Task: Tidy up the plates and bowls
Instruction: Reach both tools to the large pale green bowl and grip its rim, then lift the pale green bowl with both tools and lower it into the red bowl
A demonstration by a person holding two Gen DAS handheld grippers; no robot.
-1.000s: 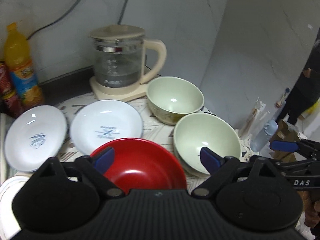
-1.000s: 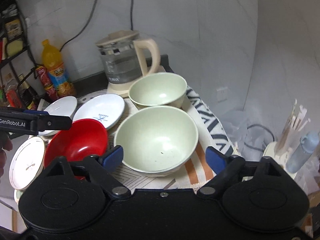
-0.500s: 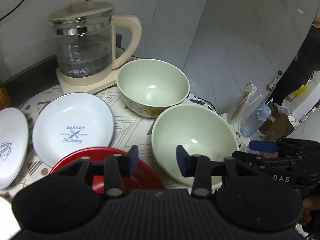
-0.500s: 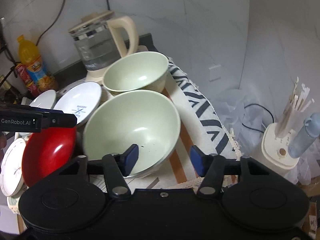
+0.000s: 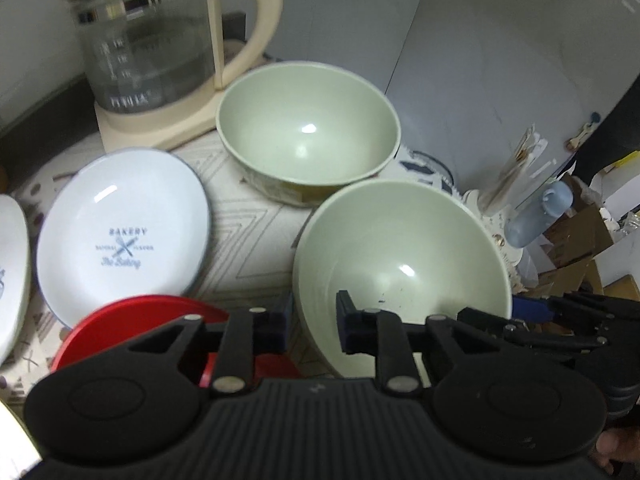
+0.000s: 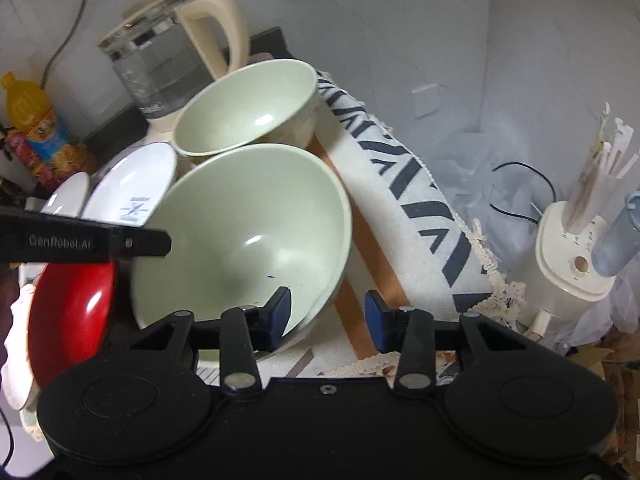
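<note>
The near pale green bowl (image 5: 404,264) (image 6: 248,224) stands at the cloth's right end, with a second green bowl (image 5: 308,128) (image 6: 248,112) behind it. My left gripper (image 5: 314,324) is closing on the near bowl's left rim. One pad lies against the outer wall and the other is inside. My right gripper (image 6: 327,310) is also closing, astride the same bowl's right rim. Its inner pad is inside the bowl, and a gap still shows at its outer pad. A red bowl (image 5: 132,320) (image 6: 72,300) and a white bakery plate (image 5: 124,232) (image 6: 132,184) lie to the left.
A glass kettle (image 5: 152,40) (image 6: 160,52) stands by the back wall. Another white plate (image 5: 12,272) lies at the far left, near a juice bottle (image 6: 36,132). The patterned cloth (image 6: 420,200) hangs over the table's right edge. Beyond it are a white appliance (image 6: 568,256) and a blue-capped bottle (image 5: 536,216).
Both grippers have come down and forward onto the near green bowl, and their jaws have narrowed from wide apart to straddling its rim on opposite sides.
</note>
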